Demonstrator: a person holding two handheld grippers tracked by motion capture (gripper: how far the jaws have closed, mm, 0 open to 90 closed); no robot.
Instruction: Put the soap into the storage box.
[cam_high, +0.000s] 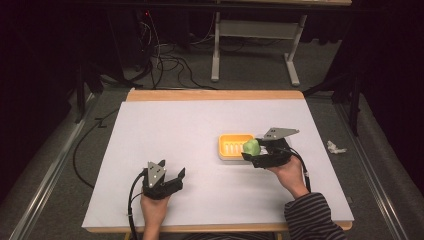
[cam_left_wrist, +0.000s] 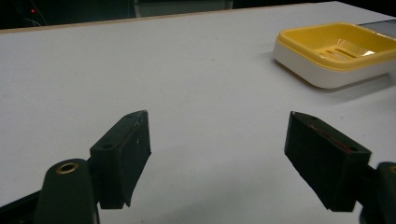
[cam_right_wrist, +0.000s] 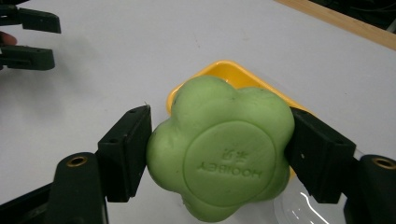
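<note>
So the right tool (cam_high: 256, 150) is clamped on the green soap (cam_high: 251, 146), a lumpy flower-shaped bar, with one black pad pressed into each side of it. You can see that best in the right gripper view, where the soap (cam_right_wrist: 222, 156) sits squarely between the jaws with its stamped face toward the camera.

The thing that matters here is where the yellow soap dish (cam_high: 233, 145) lies relative to that bar. In the high view the soap hangs at the dish's right edge, overlapping the rim, so the dish is just to the left of the tool. From the right gripper's camera, the dish (cam_right_wrist: 219, 70) peeks out behind the bar. My guess is the drop needs a short shift left, then down.

The left tool (cam_high: 162, 181) sits open with nothing in it, at the near left of the tabletop (cam_high: 165, 130), well apart from the dish, so the right hand is clearly the nearer one.
</note>
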